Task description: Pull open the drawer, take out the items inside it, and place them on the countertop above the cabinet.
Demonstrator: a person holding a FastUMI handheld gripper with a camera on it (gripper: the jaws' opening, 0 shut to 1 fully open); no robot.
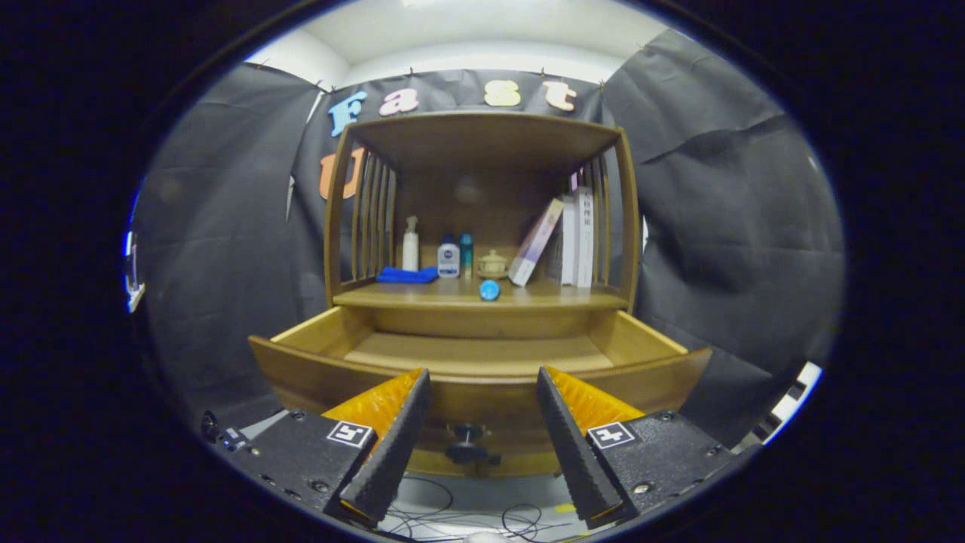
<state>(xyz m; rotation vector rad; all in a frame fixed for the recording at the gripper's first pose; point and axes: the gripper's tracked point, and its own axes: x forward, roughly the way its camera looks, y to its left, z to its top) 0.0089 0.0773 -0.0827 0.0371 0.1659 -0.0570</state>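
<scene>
the tool [476, 441] sat at the bottom of the frame with its two fingers spread wide apart and nothing between them. through the gap, low and centre, showed one dark round knob [466, 443] on the front panel of the drawer [482, 377]. loose cables [452, 516] trailed on the floor just under it.

the drawer stood pulled out across the middle of the frame, just beyond the fingertips. what i could see of its floor looked bare; the near strip behind the front panel was hidden, so i couldn't say whether anything was left inside.

above and behind it, in the centre of the frame, ran the bench [422, 296] of the cabinet. near its front edge lay one small blue ball [490, 289]. i judged it light, hard and smooth, apt to roll, best pinched across its middle.

farther back, from left to right, i counted one folded blue cloth [407, 275], soft and limp; one white spray bottle [410, 245]; two smaller bottles [448, 260]; one small lidded pot [492, 264], probably fragile; and a few books [573, 237], one of them leaning. i took the bottles for light, rigid and a little slick, safest held around the body. the cabinet's top board [482, 136] closed the shelf off near the upper middle.
</scene>
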